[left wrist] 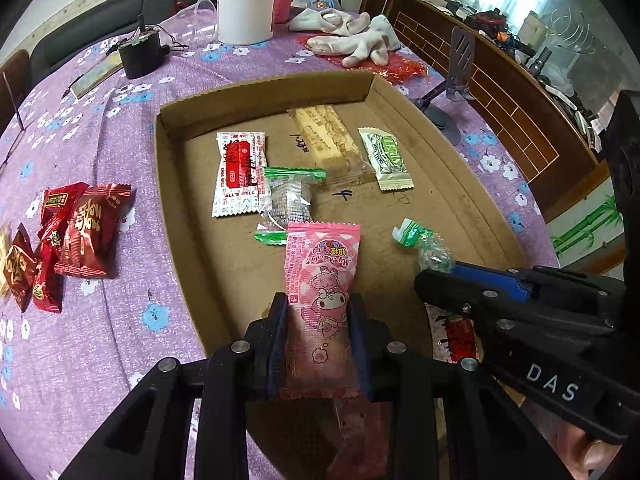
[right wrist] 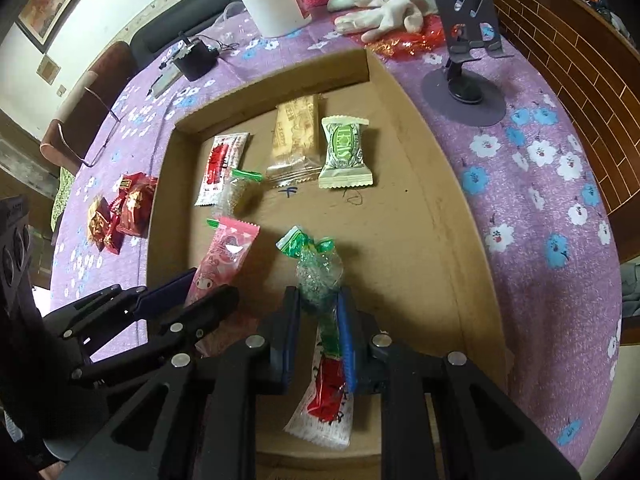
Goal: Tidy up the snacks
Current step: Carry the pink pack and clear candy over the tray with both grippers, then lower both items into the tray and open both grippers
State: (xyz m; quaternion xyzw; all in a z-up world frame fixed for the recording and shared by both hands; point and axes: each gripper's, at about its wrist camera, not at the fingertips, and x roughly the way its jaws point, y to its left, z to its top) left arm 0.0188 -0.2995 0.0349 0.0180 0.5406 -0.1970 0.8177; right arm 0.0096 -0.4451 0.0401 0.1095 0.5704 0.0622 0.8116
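A pink snack packet [left wrist: 320, 280] is held tight between the two fingers of the left gripper [left wrist: 319, 312], over the near edge of the cardboard tray [left wrist: 472, 184]. A green clear-wrapped candy [right wrist: 318, 276] is pinched by the right gripper [right wrist: 319, 308], whose fingers are almost fully closed on its thin twisted end. Under that gripper a red and white packet [right wrist: 328, 400] is seen lying at the tray's near edge. Four more snacks are laid toward the far wall of the tray, with one red and white packet [left wrist: 240, 174] nearest the left wall. Bare tray floor is left open on the right side and in the middle. A pile of red snacks [left wrist: 76, 236] is left on the purple tablecloth [left wrist: 120, 360], outside the tray's left wall.
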